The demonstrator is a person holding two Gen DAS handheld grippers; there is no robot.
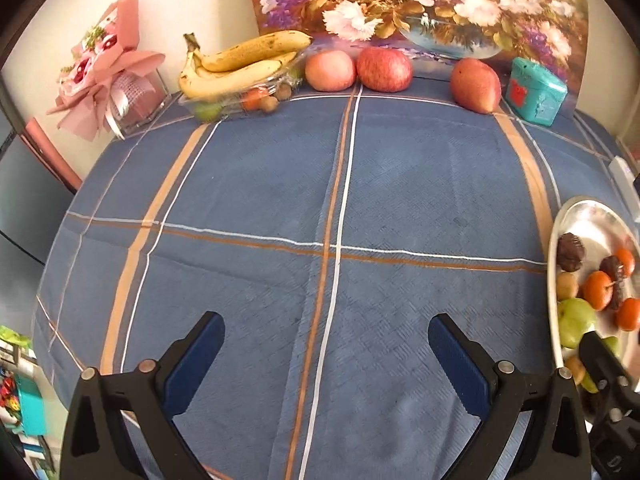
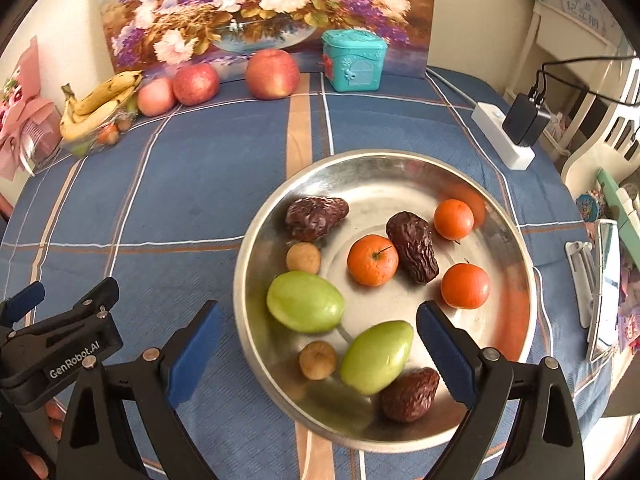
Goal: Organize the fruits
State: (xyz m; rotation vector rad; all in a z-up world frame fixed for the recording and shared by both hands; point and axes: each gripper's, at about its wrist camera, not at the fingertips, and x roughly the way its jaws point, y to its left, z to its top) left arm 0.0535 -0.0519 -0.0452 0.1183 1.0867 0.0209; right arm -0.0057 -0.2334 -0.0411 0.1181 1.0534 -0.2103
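Blue plaid cloth (image 1: 256,184) covers table; floral painting (image 2: 264,4) against far wall. Left gripper (image 1: 326,354), right gripper (image 2: 316,340) both spread, empty; plate (image 2: 516,320) near right.

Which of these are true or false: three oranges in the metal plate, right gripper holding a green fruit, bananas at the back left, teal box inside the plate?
1. The metal plate holds three small oranges. True.
2. The right gripper grips a green fruit. False: it is open, above the fruit, holding nothing.
3. The bananas sit at the table's back left. True.
4. The teal box is in the plate. False: it stands on the tablecloth by the flower painting.
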